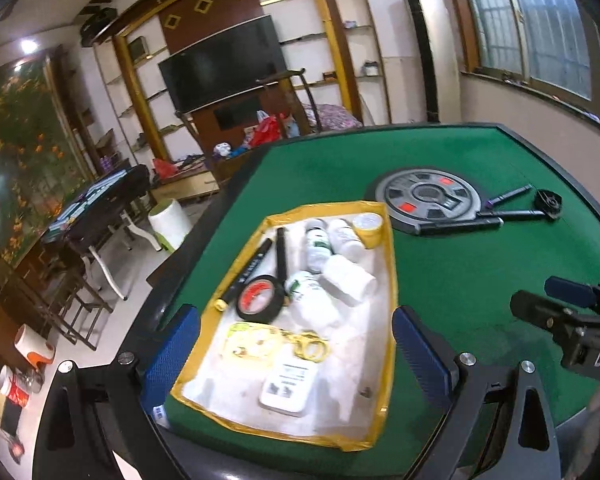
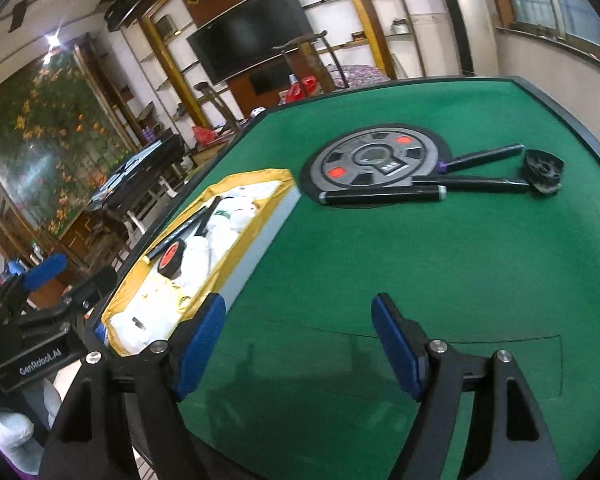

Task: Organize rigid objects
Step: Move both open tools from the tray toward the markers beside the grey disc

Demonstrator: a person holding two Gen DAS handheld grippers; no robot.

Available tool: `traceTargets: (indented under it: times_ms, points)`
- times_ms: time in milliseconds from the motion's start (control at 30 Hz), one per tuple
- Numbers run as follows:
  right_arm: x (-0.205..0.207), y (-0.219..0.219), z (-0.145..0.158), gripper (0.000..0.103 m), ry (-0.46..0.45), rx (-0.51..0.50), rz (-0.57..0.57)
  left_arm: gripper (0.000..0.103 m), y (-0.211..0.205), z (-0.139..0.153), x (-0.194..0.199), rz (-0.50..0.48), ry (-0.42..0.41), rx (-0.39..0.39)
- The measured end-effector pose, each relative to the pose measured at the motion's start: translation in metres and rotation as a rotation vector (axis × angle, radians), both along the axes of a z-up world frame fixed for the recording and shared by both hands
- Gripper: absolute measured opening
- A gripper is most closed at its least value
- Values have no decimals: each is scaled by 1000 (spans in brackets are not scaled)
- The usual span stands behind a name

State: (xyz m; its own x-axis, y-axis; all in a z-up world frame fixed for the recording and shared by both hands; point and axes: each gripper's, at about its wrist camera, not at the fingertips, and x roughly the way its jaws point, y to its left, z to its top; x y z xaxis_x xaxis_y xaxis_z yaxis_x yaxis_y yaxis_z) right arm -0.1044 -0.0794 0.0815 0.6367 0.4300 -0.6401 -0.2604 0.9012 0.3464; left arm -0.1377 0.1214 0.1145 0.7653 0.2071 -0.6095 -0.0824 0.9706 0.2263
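A white tray with a yellow rim (image 1: pixel 390 280) sits on the green table (image 1: pixel 480 272). It holds white bottles (image 1: pixel 348 278), black markers (image 1: pixel 281 250), a black tape roll (image 1: pixel 260 296), a yellow tape roll (image 1: pixel 368 230), gold scissors (image 1: pixel 310 344) and a white card (image 1: pixel 288 386). My left gripper (image 1: pixel 296 356) is open and empty, its jaws spread above the tray's near end. My right gripper (image 2: pixel 298 344) is open and empty above bare felt, right of the tray (image 2: pixel 256 220). A black marker (image 2: pixel 382 195), a purple-tipped pen (image 2: pixel 480 158) and a black tool with a round head (image 2: pixel 542 176) lie by the centre disc.
A grey round disc (image 2: pixel 374 160) with red squares sits in the table's middle. The table's black raised edge (image 1: pixel 572 172) runs along the far and right sides. Beyond the left edge is a drop to the floor with chairs and another table (image 1: pixel 96 200).
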Motion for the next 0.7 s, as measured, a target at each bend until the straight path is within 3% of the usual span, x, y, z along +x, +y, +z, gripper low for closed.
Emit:
traceTargets:
  times_ms: [133,267,333,500,700]
  points:
    - [0,-21,-3,75,7,13,-40,98,-15,-2,6,-61,47,-47]
    - [5,-51,-9,75,21,-10,-110,98,-30,3,20,-201,144,-232]
    - [7,-70,-13,75,33,-43,-161,98,-41,1,25,-252,172,-282]
    - [13,-128,-16,75,61,-74,-300,98,-73,-26,34,-319,255,-314]
    - [48,-155,-8,75,64,-127,-347,98,-80,-52,39,-307,340,-368]
